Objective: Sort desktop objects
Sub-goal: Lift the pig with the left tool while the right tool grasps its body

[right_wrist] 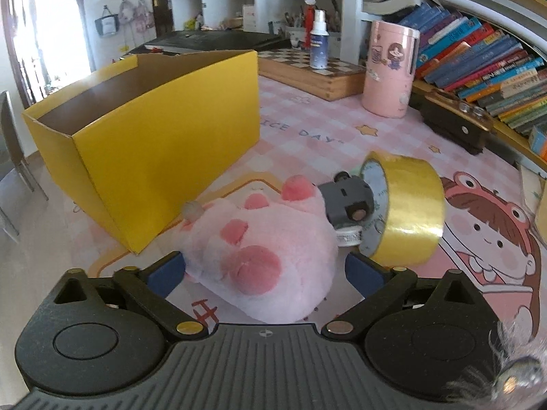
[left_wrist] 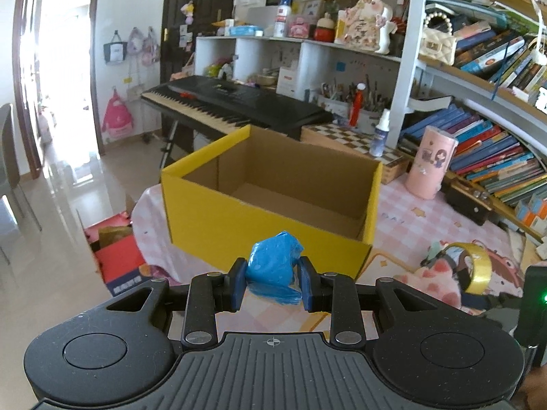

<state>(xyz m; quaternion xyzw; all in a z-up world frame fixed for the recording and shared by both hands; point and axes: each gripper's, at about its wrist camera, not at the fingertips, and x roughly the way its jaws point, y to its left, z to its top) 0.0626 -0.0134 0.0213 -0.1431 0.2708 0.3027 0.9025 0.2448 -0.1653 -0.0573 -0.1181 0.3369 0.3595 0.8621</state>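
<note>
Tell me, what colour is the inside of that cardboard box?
Plain brown inside the box, yellow outside; the left wrist view shows it best.

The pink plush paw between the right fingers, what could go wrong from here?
1. The pink plush paw touches the grey gadget and yellow tape roll; lifting it may drag or topple them.
2. The left gripper holds the blue bundle short of the yellow box; released now, it would likely miss.

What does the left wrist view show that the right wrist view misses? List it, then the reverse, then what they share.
Left only: the blue wad clamped in the left tongs, and the box floor. Right only: the pink plush paw between the open right tongs, and a grey gadget. Shared: yellow box, tape roll, pink canister.
</note>
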